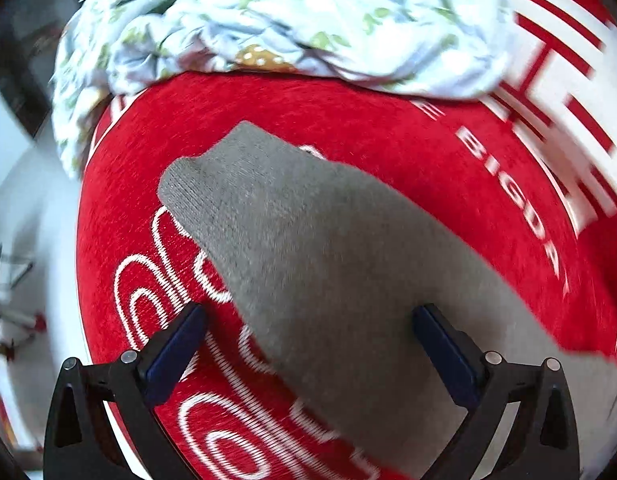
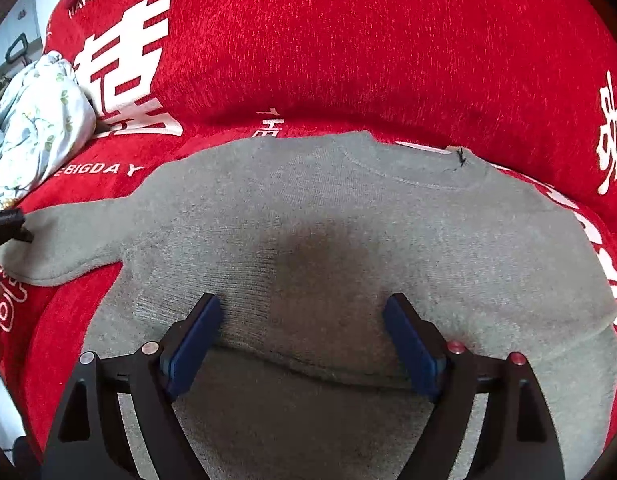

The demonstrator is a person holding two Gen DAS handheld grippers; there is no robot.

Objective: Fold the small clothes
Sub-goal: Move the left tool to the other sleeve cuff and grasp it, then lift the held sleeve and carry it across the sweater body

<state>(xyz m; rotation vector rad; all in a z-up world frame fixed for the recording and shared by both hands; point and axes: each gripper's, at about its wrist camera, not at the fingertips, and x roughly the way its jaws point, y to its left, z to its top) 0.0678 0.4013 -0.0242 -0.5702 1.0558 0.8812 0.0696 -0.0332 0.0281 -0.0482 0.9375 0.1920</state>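
A grey knit sweater (image 2: 348,208) lies flat on a red sofa cover (image 2: 348,40), neckline toward the backrest. Its left sleeve (image 2: 88,236) stretches out sideways. In the left wrist view that sleeve (image 1: 292,216) runs diagonally, cuff at the upper left. My left gripper (image 1: 308,312) hangs open over it, and the blue pads do not press on the cloth. My right gripper (image 2: 301,300) stands open above the sweater's lower body. A fold ridge (image 2: 308,368) crosses the knit just below its fingertips. Neither gripper holds anything.
A crumpled pile of pale floral cloth (image 1: 288,20) sits at the sofa's end beyond the sleeve, also seen as floral cloth (image 2: 32,128) at the left. The red cover (image 1: 388,140) carries white lettering. The seat edge and a pale floor (image 1: 36,208) lie left.
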